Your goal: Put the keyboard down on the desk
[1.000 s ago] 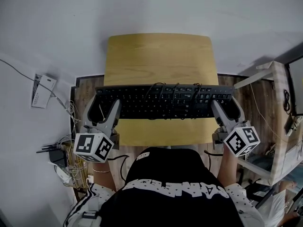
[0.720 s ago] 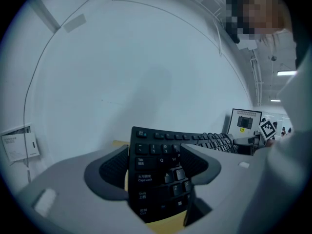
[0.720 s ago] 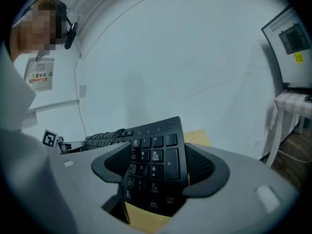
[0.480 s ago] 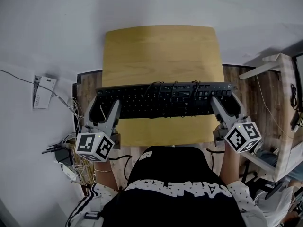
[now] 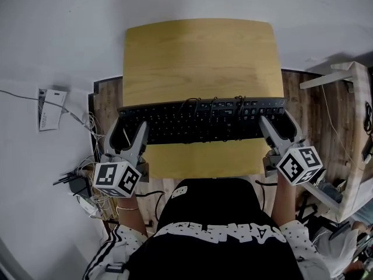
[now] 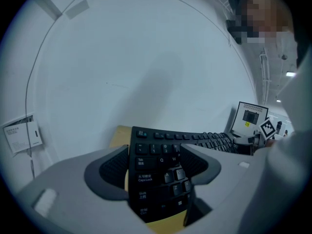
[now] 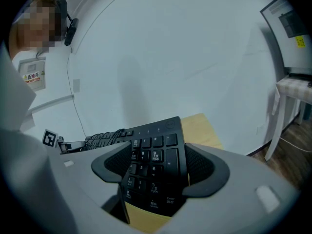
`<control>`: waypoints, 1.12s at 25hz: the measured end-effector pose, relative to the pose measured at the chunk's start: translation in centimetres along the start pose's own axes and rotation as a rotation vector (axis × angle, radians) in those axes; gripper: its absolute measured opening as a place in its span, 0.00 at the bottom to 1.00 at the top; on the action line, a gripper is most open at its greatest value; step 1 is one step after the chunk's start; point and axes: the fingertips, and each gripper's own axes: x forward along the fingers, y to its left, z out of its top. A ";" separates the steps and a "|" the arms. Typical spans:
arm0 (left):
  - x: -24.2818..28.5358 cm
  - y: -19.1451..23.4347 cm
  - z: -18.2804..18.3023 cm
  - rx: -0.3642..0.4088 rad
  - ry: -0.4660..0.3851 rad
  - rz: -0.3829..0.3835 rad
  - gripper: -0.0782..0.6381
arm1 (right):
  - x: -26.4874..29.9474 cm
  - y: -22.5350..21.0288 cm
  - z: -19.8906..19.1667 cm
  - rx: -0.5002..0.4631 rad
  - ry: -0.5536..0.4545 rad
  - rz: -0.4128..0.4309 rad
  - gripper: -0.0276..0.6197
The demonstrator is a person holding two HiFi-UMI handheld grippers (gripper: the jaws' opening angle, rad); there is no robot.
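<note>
A long black keyboard (image 5: 201,120) hangs level above the small wooden desk (image 5: 201,57), its coiled cable (image 5: 213,104) lying across the keys. My left gripper (image 5: 129,134) is shut on the keyboard's left end (image 6: 156,167). My right gripper (image 5: 276,125) is shut on its right end, at the number pad (image 7: 153,167). In both gripper views the keyboard (image 7: 112,135) runs away from the jaws with the yellow desktop (image 6: 165,223) showing beneath it. I cannot tell how high it sits over the desk.
A white wall (image 5: 186,4) stands behind the desk. A white wall box (image 5: 51,107) with trailing wires (image 5: 81,185) is at the left. A pale wooden frame (image 5: 349,121) stands at the right. Wooden floor (image 5: 105,107) flanks the desk.
Both grippers have carried the keyboard forward over the desk; more of the desktop now shows beyond it in the head view. Both grips are unchanged.
</note>
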 end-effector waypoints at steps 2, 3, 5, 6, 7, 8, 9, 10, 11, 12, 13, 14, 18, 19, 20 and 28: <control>-0.3 -0.1 0.5 0.002 0.006 0.005 0.54 | -0.1 0.1 0.3 0.007 -0.003 0.002 0.58; -0.5 -0.2 0.9 0.005 0.011 0.006 0.54 | -0.3 0.3 0.6 0.013 -0.003 0.002 0.58; -0.8 -0.6 1.8 0.010 0.019 0.008 0.54 | -0.7 0.4 1.1 0.025 0.003 0.002 0.58; -0.9 -0.7 2.2 0.013 0.023 0.011 0.54 | -0.9 0.5 1.4 0.032 0.006 0.004 0.58; -1.1 -1.0 2.8 0.017 0.027 0.017 0.54 | -1.1 0.6 1.8 0.039 0.011 0.008 0.58; -1.5 -1.2 3.6 0.021 0.032 0.023 0.54 | -1.3 0.9 2.3 0.047 0.016 0.014 0.58; -1.9 -1.4 4.5 0.025 0.037 0.030 0.54 | -1.5 1.3 2.9 0.054 0.021 0.020 0.58; -2.2 -1.4 5.2 0.027 0.042 0.035 0.54 | -1.6 1.6 3.4 0.059 0.024 0.023 0.58; -2.4 -1.3 5.6 0.027 0.047 0.038 0.54 | -1.6 1.9 3.6 0.062 0.027 0.024 0.58; -2.4 -1.2 5.6 0.026 0.052 0.040 0.54 | -1.5 1.9 3.7 0.064 0.032 0.023 0.58; -2.3 -1.2 5.5 0.024 0.057 0.041 0.54 | -1.4 1.9 3.6 0.067 0.040 0.022 0.58; -2.2 -1.3 5.4 0.023 0.063 0.041 0.54 | -1.4 1.7 3.5 0.069 0.046 0.021 0.58; -1.8 -1.6 5.0 0.018 0.082 0.041 0.54 | -1.3 1.1 3.3 0.080 0.056 0.017 0.58; -1.6 -1.5 4.9 0.016 0.086 0.041 0.54 | -1.3 1.0 3.2 0.081 0.059 0.016 0.58; -1.6 -1.5 4.7 0.013 0.089 0.043 0.54 | -1.2 0.9 3.0 0.082 0.063 0.015 0.58; -1.0 -0.9 2.9 -0.003 0.127 0.050 0.54 | -0.5 0.5 1.5 0.092 0.099 0.007 0.58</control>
